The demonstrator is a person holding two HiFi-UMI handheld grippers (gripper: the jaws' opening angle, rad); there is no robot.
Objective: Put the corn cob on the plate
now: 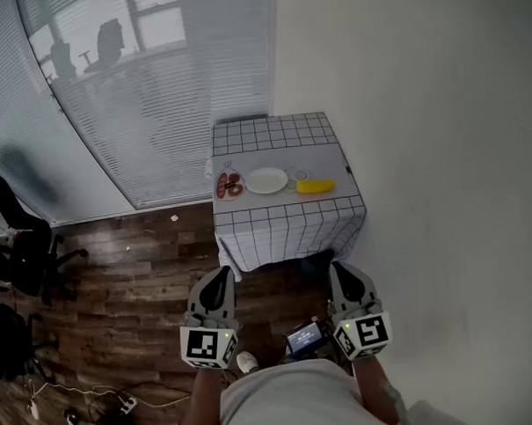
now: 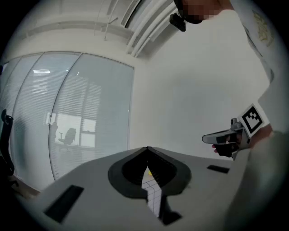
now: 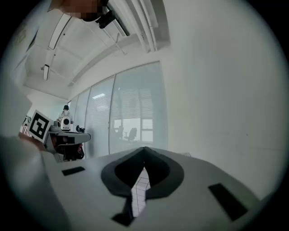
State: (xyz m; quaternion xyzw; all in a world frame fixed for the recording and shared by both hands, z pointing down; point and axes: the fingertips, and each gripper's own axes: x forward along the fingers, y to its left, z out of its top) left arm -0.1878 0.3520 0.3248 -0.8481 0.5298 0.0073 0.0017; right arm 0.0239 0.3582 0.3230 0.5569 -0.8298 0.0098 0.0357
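Not yet begun on the reach: standing well back from the counter (image 1: 284, 224), holding the left tongs (image 1: 220, 275) and right tongs (image 1: 339, 270) level, both pressed shut with nothing between them. Can find the corn cob (image 1: 315, 186) lying on the checked cloth near the white plate (image 1: 266, 180), on its right and apart from it. Best to step in close first, spread the right tongs wide before reaching, come across the cob's middle rather than its rounded ends, and clamp gently so as not to roll it. Should steer clear of the small dish of red food (image 1: 230, 185) left of the plate. Only from the head view can read that whole layout; from the left gripper view, merely a yellow speck and cloth squares through the gap under the closed tips; from the right gripper view, cloth alone.
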